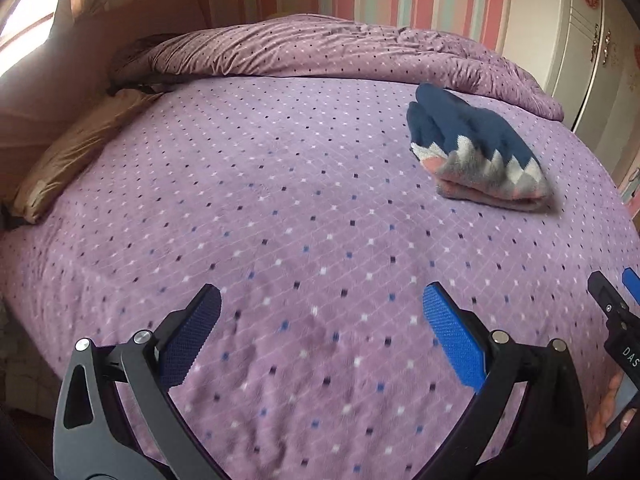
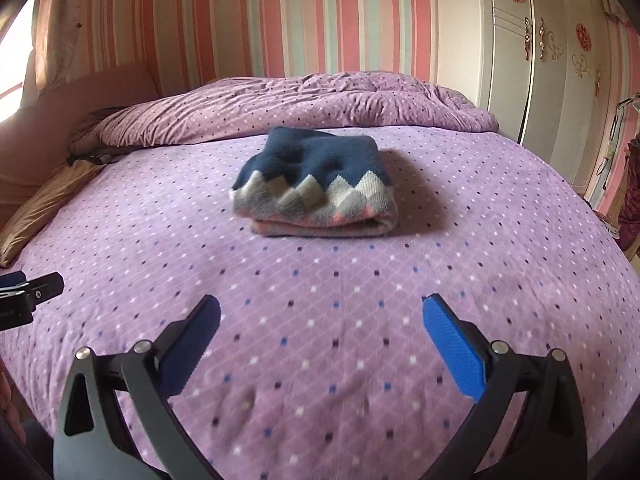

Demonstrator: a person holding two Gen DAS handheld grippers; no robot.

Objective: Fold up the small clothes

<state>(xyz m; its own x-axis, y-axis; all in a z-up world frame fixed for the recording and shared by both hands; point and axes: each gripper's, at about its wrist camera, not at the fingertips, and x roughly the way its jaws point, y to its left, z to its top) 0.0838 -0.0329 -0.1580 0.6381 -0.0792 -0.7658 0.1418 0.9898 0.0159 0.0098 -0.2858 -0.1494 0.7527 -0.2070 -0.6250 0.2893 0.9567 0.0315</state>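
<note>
A bed (image 2: 344, 312) fills both views, covered by a purple fleece sheet dotted with small white, blue and dark squares. Along its far side lies a bunched duvet (image 2: 304, 108) in the same pattern, and a tan pillow (image 1: 76, 152) rests at the far left edge. Behind stand a pink-and-pale striped wall (image 2: 288, 24) and, at the right, a white wardrobe (image 2: 540, 60) with red and gold ornaments.

The folded knit garment (image 2: 316, 188) sits on the sheet toward the far middle of the bed, just short of the duvet and apart from it. It is navy with a grey, white and pink zigzag band. Its long axis runs left to right in the right wrist view, with the zigzag band and stacked folded edges facing near and the navy part facing far.

Bare sheet lies all around it, widest on the near and left sides.

The left gripper (image 1: 322, 320) and the right gripper (image 2: 322, 328) hover over the near sheet, jaws spread wide, holding nothing, well short of the garment.
</note>
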